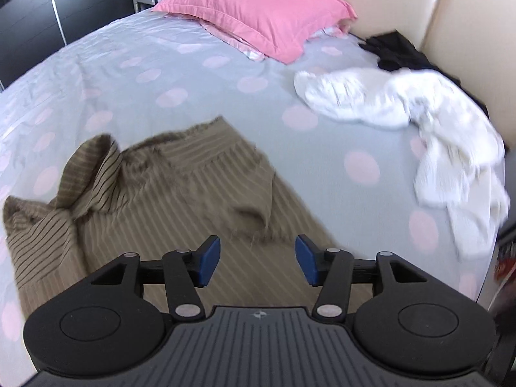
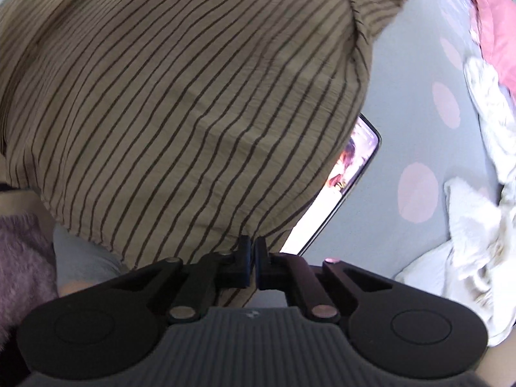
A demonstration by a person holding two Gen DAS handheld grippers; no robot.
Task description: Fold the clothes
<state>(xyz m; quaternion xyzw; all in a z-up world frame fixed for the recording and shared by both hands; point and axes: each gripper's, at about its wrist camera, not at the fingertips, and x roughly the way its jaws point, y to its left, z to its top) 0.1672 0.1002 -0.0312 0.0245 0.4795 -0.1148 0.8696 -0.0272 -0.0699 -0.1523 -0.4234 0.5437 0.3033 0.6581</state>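
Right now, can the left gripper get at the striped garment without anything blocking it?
Probably yes. The left gripper is open directly above the striped garment, nothing between them. The right gripper is shut on another part of it.

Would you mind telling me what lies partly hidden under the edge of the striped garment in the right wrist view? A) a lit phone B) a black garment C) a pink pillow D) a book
A: a lit phone with a glowing screen pokes out from beneath the striped garment, resting on the spotted bedsheet.
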